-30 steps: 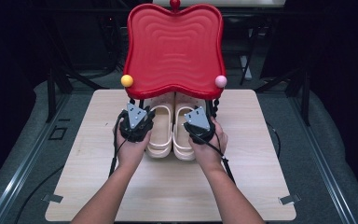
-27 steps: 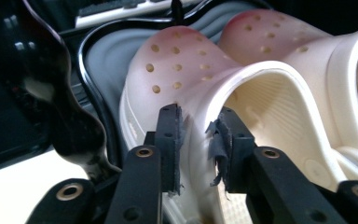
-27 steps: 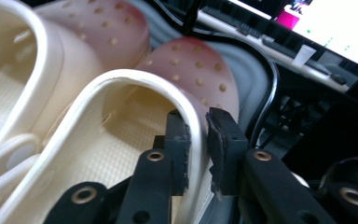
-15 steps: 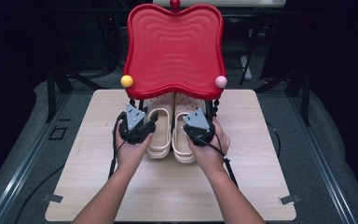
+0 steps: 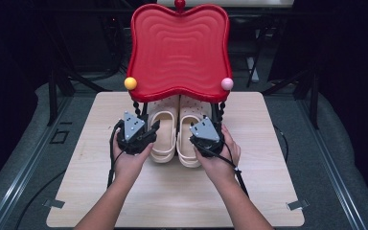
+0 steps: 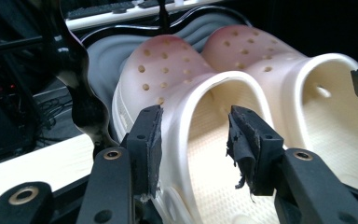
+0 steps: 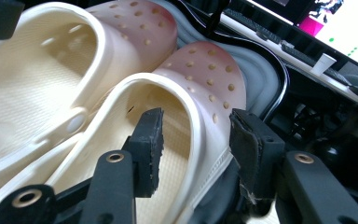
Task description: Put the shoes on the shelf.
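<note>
Pale wood forms the table top (image 5: 268,191), set in a dark room with black stands behind it. At its middle the left gripper (image 5: 139,136) and the right gripper (image 5: 202,139) are held by two hands, each at the outer side of a pair of cream clogs. In the left gripper view the jaws are seen parted, astride the outer wall of the left clog (image 6: 177,93), one pad outside it and one over the footbed, with gaps visible; nothing is clamped. In the right gripper view the jaws are likewise spread across the outer rim of the right clog (image 7: 200,84). Each clog is smooth, glossy and cream, its rounded toe cap pierced with small holes and tinged pink, its footbed finely ribbed. The two clogs are placed side by side, touching, toes pushed under a red scalloped tray (image 5: 179,48), which is raised on beaded black legs and trimmed with a yellow ball (image 5: 130,83) and a pink ball (image 5: 227,84).
</note>
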`<state>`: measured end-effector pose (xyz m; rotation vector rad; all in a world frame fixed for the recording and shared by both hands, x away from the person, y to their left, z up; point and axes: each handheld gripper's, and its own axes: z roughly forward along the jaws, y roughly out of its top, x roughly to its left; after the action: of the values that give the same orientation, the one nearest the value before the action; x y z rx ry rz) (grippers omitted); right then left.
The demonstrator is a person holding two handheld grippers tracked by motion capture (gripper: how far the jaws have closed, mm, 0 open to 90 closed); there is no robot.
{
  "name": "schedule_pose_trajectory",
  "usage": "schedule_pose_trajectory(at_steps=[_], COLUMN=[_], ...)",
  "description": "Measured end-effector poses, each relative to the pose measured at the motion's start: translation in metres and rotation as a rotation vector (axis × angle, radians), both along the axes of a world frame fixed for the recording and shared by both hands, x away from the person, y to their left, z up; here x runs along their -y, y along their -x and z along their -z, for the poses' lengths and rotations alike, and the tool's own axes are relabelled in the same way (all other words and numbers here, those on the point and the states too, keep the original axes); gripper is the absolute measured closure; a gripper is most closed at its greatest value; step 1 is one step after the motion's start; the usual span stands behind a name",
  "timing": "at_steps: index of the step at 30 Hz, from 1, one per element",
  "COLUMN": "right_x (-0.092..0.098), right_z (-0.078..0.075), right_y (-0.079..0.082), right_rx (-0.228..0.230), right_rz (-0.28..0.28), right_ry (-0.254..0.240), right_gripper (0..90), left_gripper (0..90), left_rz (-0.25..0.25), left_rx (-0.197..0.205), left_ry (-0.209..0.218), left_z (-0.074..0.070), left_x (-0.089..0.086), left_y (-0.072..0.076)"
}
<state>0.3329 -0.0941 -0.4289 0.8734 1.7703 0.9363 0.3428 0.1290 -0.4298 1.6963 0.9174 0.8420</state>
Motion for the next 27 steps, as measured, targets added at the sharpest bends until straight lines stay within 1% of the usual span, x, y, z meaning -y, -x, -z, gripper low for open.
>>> schedule_pose_trajectory(at_steps=[2,5,7,8,9,11,13,14,15,17,19,20,21,22,23,24,26,27], right_x=[0.002,0.005,0.009,0.011,0.013,0.016,0.02,0.021,0.024,0.026,0.028,0.029,0.029,0.03,0.03,0.03,0.03,0.03], right_z=[-0.003,-0.008,-0.011,-0.011,-0.011,-0.009,-0.007,-0.005,-0.003,0.001,0.005,0.007,0.011,0.013,0.017,0.021,0.029,0.033], right_y=[0.007,0.017,0.026,0.029,0.033,0.04,0.047,0.05,0.055,0.062,0.071,0.074,0.077,0.08,0.084,0.086,0.09,0.092], right_rx=[0.007,0.007,0.014,0.008,-0.014,-0.029,-0.051,-0.056,-0.068,-0.088,-0.103,-0.105,-0.112,-0.121,-0.128,-0.149,-0.173,-0.184], right_rz=[-0.012,-0.028,-0.047,-0.056,-0.068,-0.077,-0.091,-0.096,-0.106,-0.117,-0.128,-0.128,-0.137,-0.136,-0.135,-0.148,-0.153,-0.157], right_ry=[0.002,-0.014,-0.046,-0.057,-0.064,-0.073,-0.092,-0.101,-0.127,-0.147,-0.151,-0.154,-0.168,-0.166,-0.171,-0.177,-0.178,-0.184], right_gripper=[54.1,54.1,55.6,56.9,58.4,61.3,63.3,64.3,64.9,67.9,70.6,72.1,73.6,74.9,77.7,78.4,81.2,82.0], left_gripper=[54.9,55.5,56.1,56.5,57.9,58.2,60.5,60.5,61.7,63.0,64.9,65.9,67.6,68.7,71.1,73.0,76.6,77.9], left_rz=[0.009,0.026,0.038,0.043,0.046,0.055,0.063,0.066,0.069,0.079,0.079,0.085,0.09,0.096,0.101,0.106,0.113,0.117], left_rx=[-0.001,-0.007,0.002,-0.003,-0.005,-0.013,-0.017,-0.02,-0.018,-0.025,-0.042,-0.058,-0.061,-0.074,-0.08,-0.088,-0.101,-0.109], left_ry=[0.007,0.012,0.014,0.01,0.01,0.018,0.034,0.03,0.037,0.031,0.043,0.046,0.054,0.055,0.066,0.066,0.051,0.053], left_z=[-0.003,-0.005,-0.005,-0.005,-0.005,-0.004,-0.003,-0.002,-0.001,0.003,0.008,0.011,0.013,0.016,0.019,0.021,0.026,0.029], left_x=[-0.001,-0.004,-0.007,-0.009,-0.012,-0.016,-0.02,-0.023,-0.024,-0.029,-0.034,-0.037,-0.038,-0.04,-0.041,-0.041,-0.041,-0.04], left_y=[0.005,0.016,0.023,0.028,0.031,0.037,0.043,0.047,0.05,0.059,0.066,0.07,0.072,0.076,0.079,0.081,0.085,0.087])
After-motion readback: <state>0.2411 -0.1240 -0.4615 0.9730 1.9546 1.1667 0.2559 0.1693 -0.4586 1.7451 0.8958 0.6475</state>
